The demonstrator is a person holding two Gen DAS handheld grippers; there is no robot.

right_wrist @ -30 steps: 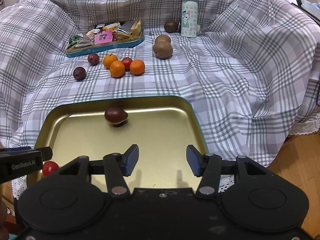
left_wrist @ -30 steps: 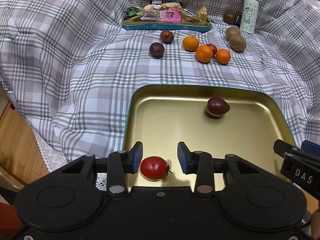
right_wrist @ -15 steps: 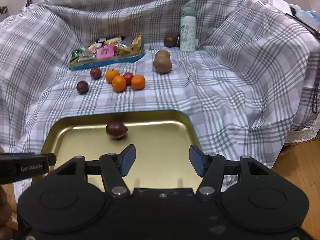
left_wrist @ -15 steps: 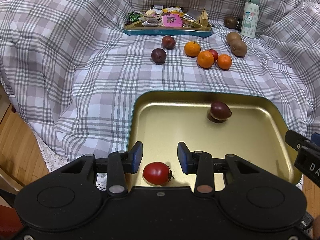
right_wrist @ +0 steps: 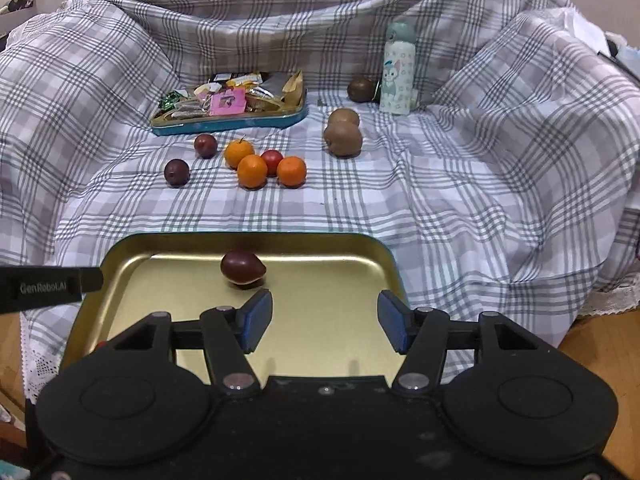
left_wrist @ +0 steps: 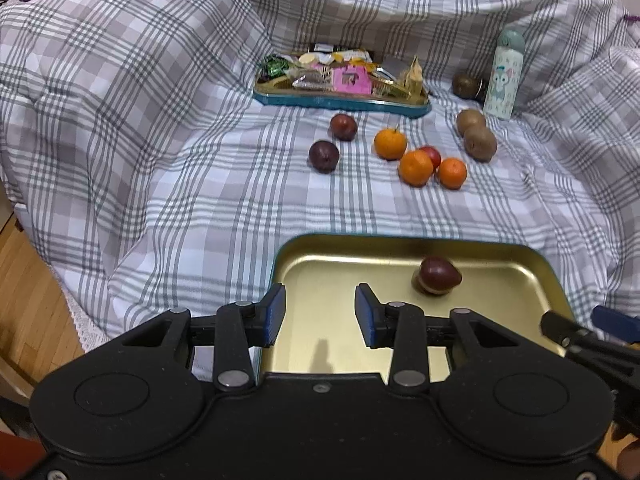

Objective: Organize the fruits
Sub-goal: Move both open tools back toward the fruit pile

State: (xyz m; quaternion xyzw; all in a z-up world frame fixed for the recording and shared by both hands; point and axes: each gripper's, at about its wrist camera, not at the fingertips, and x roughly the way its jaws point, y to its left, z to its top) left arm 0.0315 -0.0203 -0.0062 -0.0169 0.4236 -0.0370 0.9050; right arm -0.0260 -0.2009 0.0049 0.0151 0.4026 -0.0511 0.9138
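A gold tray [left_wrist: 400,240] [right_wrist: 248,238] lies on the checked cloth right in front of both grippers. One dark maroon fruit [left_wrist: 438,274] [right_wrist: 243,267] rests in it near the far rim. My left gripper [left_wrist: 320,314] hangs over the tray's near left part, its blue pads apart with nothing between them. My right gripper [right_wrist: 325,320] is open over the tray's right half, also empty. Farther back on the cloth lie three oranges [left_wrist: 416,167], a red fruit [left_wrist: 431,155], two dark plums [left_wrist: 324,155] and brown kiwis [left_wrist: 480,143]. The small tomato is hidden.
A teal tray of snack packets [left_wrist: 340,88] and a pale bottle [left_wrist: 505,74] stand at the back, with another kiwi [left_wrist: 464,85] beside the bottle. The cloth rises in folds on both sides. Wooden floor [left_wrist: 28,280] shows left of the cloth's edge.
Both views have drawn back and tilted up, so the tray sits lower in the picture. The red tomato between the left fingers has slipped out of sight under the gripper body.
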